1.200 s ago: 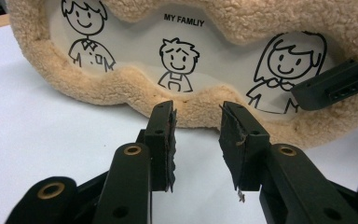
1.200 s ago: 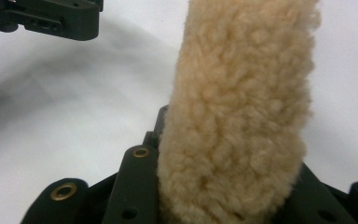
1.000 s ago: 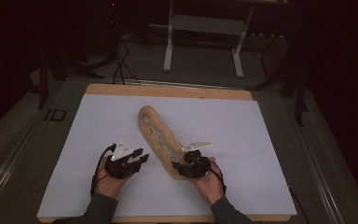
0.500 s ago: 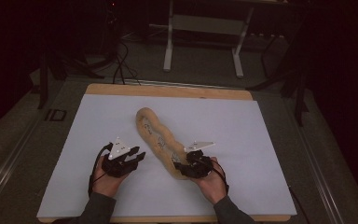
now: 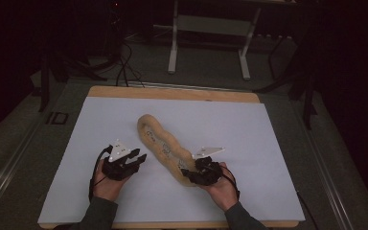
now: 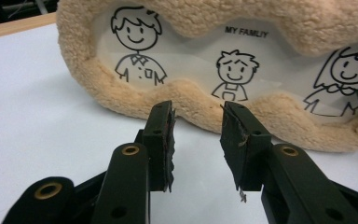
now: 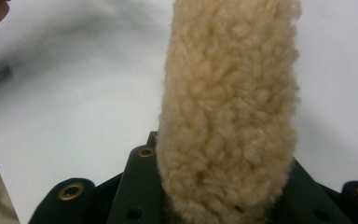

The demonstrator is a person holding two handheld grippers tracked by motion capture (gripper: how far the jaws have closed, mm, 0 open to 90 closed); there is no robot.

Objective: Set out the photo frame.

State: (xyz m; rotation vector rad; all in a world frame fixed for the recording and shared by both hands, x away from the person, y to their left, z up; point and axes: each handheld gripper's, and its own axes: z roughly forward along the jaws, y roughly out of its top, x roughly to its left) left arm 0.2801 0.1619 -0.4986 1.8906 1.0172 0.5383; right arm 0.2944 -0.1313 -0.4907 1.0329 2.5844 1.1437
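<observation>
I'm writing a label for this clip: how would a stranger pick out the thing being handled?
On the white mat covering the table lies one long, wavy, tan fleece frame, running diagonally between the hands. Its clear window shows line-drawn cartoon people under the words "MY FAMLIY". The right tool grips its near end.

Long plush frame (image 5: 165,148) lying on the sheet (image 5: 268,143) that covers the surface (image 5: 172,93), running slantwise from the far middle toward the near right. Left tongs (image 5: 139,158) on the sheet just left of the frame's middle stretch, tips close to its near edge (image 6: 200,105) yet apart from it. Right tongs (image 5: 188,173) at the frame's near end, closed round that end (image 7: 226,140), resting on the sheet. Bare sheet to the far left and far right. Behind the surface, on the floor, a stand (image 5: 208,43) and cables (image 5: 122,67).
</observation>
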